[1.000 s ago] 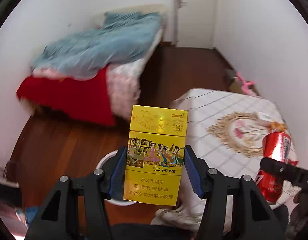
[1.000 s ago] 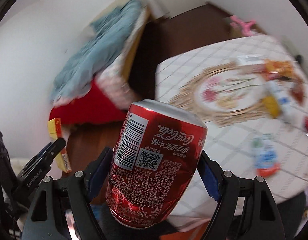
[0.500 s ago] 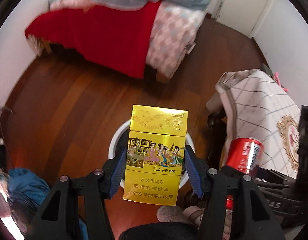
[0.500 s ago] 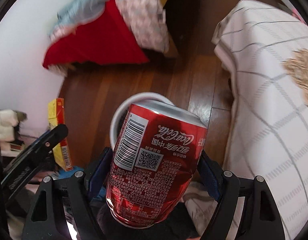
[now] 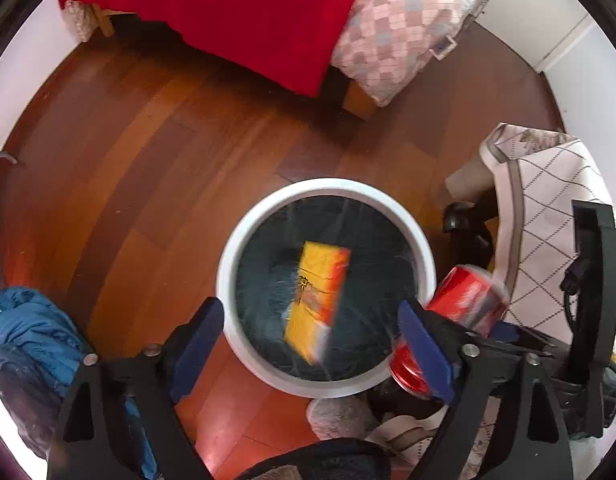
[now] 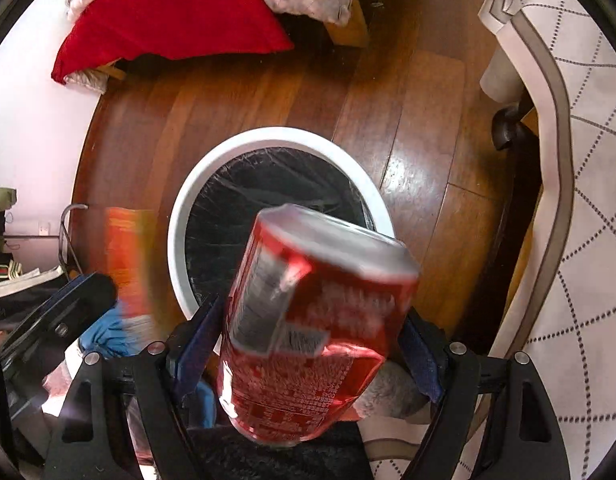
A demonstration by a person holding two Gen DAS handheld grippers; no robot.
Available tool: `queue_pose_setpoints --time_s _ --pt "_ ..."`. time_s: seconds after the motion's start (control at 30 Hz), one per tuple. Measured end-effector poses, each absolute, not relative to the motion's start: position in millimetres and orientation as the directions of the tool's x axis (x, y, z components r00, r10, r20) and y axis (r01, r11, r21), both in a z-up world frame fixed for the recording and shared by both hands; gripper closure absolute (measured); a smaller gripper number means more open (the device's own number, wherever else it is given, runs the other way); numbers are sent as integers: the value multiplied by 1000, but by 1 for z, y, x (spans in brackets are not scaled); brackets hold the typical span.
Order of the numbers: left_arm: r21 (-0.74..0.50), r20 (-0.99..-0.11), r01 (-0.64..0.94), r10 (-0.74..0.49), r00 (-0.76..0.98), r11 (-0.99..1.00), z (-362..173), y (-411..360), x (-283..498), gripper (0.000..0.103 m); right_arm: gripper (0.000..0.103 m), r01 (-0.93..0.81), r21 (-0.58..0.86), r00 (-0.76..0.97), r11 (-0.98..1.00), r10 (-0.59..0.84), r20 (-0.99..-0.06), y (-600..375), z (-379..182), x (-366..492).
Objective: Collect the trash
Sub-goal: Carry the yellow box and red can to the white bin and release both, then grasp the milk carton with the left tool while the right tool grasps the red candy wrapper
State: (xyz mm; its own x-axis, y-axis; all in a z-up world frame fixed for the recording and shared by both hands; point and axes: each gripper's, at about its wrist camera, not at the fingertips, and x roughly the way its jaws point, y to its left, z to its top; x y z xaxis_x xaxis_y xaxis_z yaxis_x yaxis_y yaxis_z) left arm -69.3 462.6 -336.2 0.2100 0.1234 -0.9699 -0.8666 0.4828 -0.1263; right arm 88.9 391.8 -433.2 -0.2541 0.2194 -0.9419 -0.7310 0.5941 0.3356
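My left gripper (image 5: 310, 332) stands with its blue-padded jaws spread wide and nothing between them, above a white-rimmed trash bin (image 5: 227, 276) lined with a black bag. A blurred yellow cigarette pack (image 5: 318, 292) shows inside the rim; I cannot tell whether it rests on anything. Just right of the bin, a blurred red soda can (image 5: 464, 300) sits in my right gripper (image 5: 460, 332).

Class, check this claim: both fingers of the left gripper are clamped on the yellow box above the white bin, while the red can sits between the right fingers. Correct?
Not quite. In the left wrist view the left gripper is open; the yellow box, blurred, is released over the white bin. The red can is between the right fingers.
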Motion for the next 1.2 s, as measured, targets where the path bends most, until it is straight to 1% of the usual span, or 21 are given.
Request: queue_pose_setpoints --time_s 0.07,0.1,0.13,0.4,0.53,0.97,1.2 --pt "-100 -971 -875 146 190 474 -333 461 -75 11 1 -737 328 -244 591 220 -945 392 -431 90" --pt "-95 -970 -878 154 188 470 -331 461 -77 8 0 -741 314 -230 593 216 -949 390 -427 89" --pt "-90 -968 -881 166 187 464 -327 458 -81 5 0 -746 304 -216 592 217 -952 388 -423 89" --pt "-48 -956 -890 236 172 454 -299 441 -101 5 0 -806 165 -53 568 209 -977 357 -377 76" --pt "-35 -949 -888 262 173 459 -283 428 -109 5 0 -825 131 -7 550 221 -975 345 -353 69" --pt "-35 -917 -886 339 212 462 -227 389 -137 5 0 -858 110 57 502 306 -950 309 -283 39" --pt "-32 -891 -878 385 242 478 -190 366 -149 5 0 -865 127 78 485 380 -922 283 -237 29"
